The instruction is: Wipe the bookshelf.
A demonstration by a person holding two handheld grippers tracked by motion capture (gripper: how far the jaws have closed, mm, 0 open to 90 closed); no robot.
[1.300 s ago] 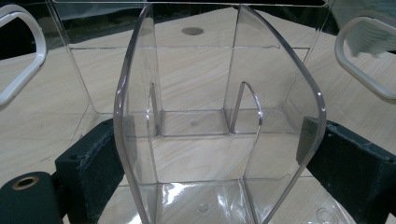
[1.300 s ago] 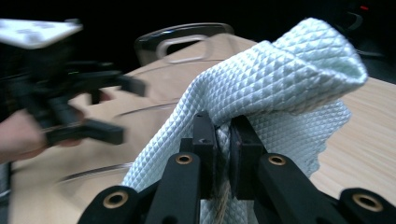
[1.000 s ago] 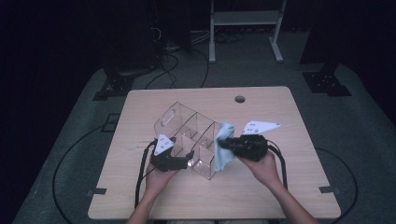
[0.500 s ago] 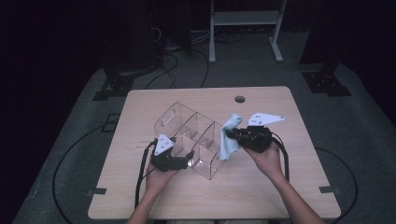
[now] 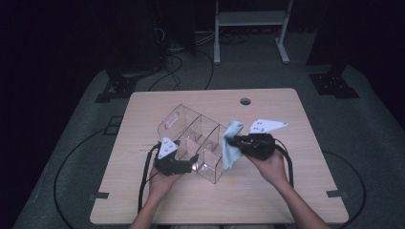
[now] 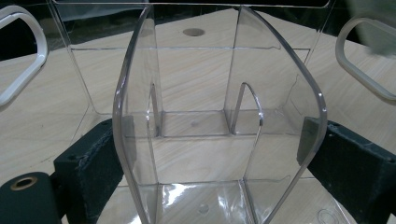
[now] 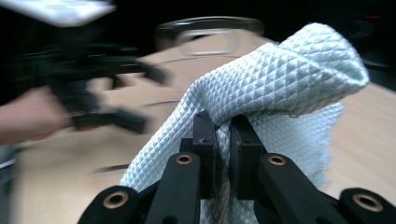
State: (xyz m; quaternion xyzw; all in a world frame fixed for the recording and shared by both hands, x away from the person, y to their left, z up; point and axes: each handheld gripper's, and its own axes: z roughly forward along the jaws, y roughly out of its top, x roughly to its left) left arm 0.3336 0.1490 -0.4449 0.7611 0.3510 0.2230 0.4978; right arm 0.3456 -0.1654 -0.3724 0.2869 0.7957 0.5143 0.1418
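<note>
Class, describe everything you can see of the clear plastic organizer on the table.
The clear plastic organizer is a transparent box, seemingly acrylic, split by dividers into several open compartments, with a cut-out handle slot in its far end wall. It sits on the wooden table and looks empty. The left gripper clamps one curved near wall between its black pads. The light blue cloth in the right gripper hangs against its right side.
</note>
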